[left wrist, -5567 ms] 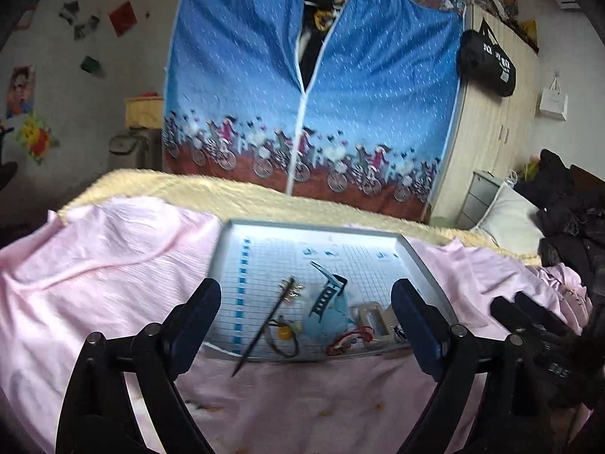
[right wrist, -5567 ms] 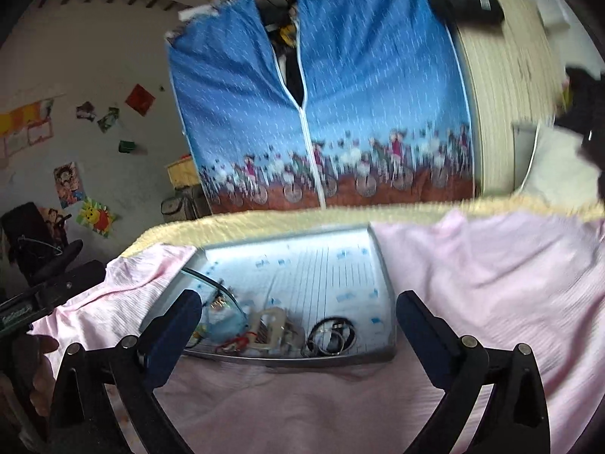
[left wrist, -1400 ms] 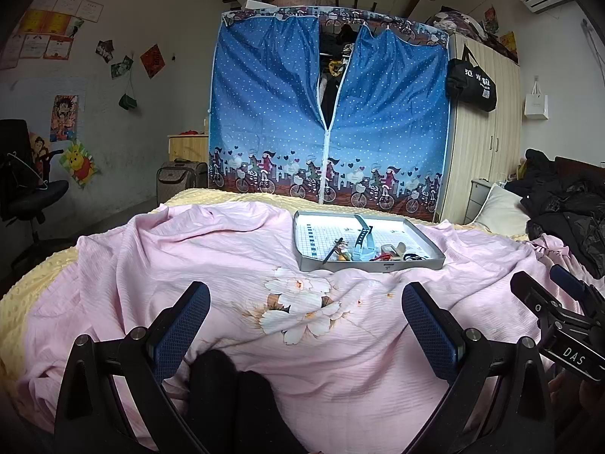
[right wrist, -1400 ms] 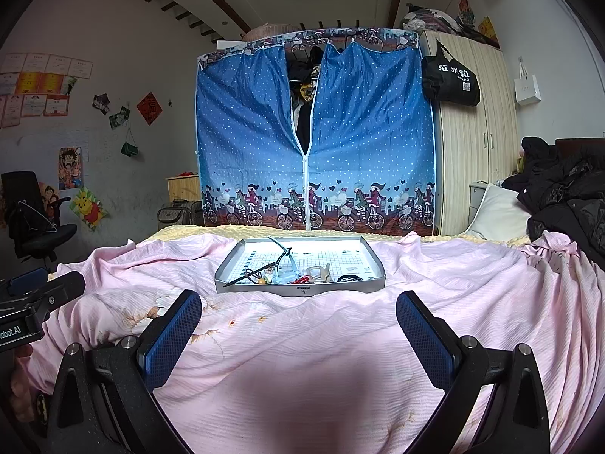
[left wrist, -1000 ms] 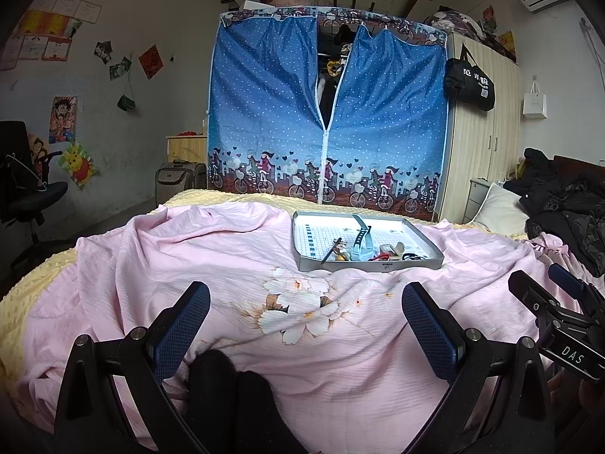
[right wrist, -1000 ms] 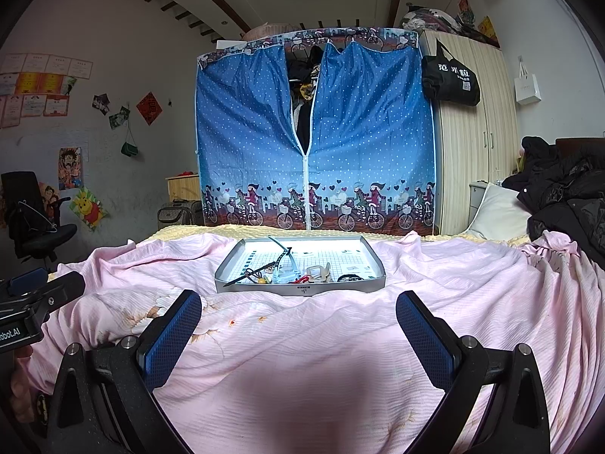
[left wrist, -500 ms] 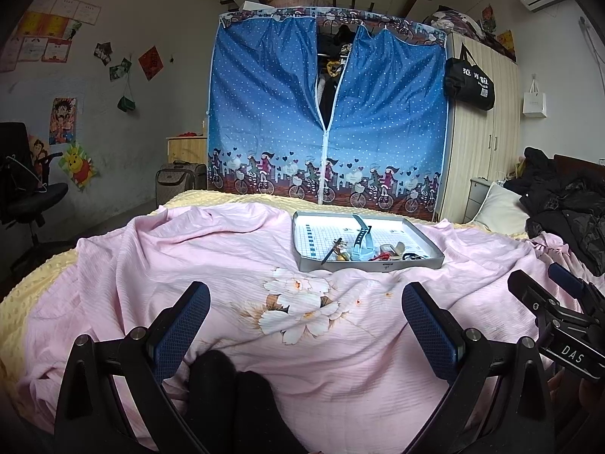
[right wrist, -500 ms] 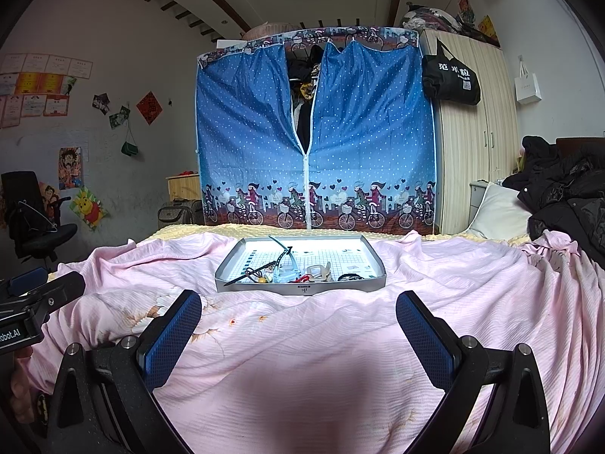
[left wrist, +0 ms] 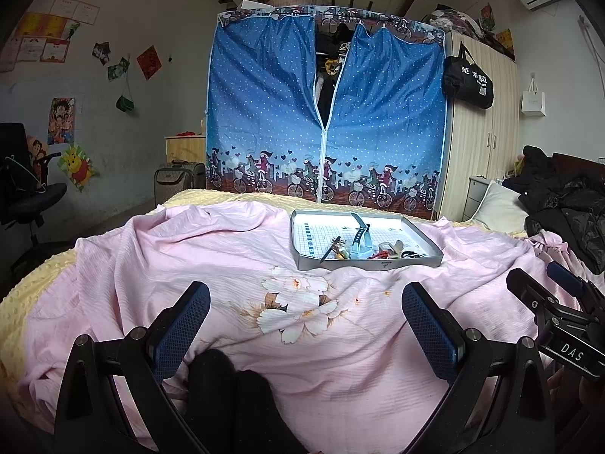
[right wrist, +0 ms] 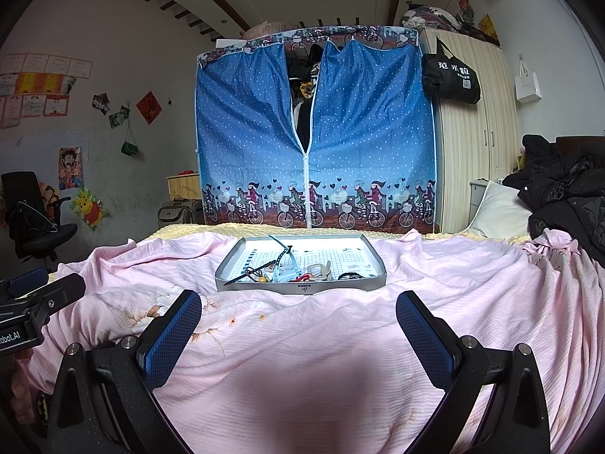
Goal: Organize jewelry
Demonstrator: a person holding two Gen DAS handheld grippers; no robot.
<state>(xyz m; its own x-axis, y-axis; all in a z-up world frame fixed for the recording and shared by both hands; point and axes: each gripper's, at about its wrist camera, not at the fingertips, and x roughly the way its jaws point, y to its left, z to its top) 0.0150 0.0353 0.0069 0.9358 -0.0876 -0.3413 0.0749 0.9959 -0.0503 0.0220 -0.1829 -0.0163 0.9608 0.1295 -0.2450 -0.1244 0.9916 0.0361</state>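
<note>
A grey tray (left wrist: 431, 256) (right wrist: 372, 279) lies on the pink bedsheet, far ahead of both grippers. Near its front edge sit a dark hair stick (left wrist: 330, 249) (right wrist: 249, 271), a light blue watch with its strap sticking up (left wrist: 359, 244) (right wrist: 284, 269), a red cord (left wrist: 381, 254) (right wrist: 305, 277), a pale clip (right wrist: 320, 270) and a black hair tie (left wrist: 411, 254) (right wrist: 351, 275). My left gripper (left wrist: 305, 310) is open and holds nothing. My right gripper (right wrist: 298, 316) is open too, well short of the tray, nothing between its fingers.
The pink sheet (right wrist: 472, 295) with a flower print (left wrist: 295, 302) covers the bed. A blue fabric wardrobe (right wrist: 314, 143) and wooden cupboard (right wrist: 476, 143) stand behind. Black coats (left wrist: 567, 208) and a pillow (right wrist: 495, 208) lie right. An office chair (left wrist: 26, 196) stands left. Black socked feet (left wrist: 230, 397) rest below my left gripper.
Since 5.6 s ago both grippers have pulled far back from the tray and levelled out. Over the last second nothing visibly moves.
</note>
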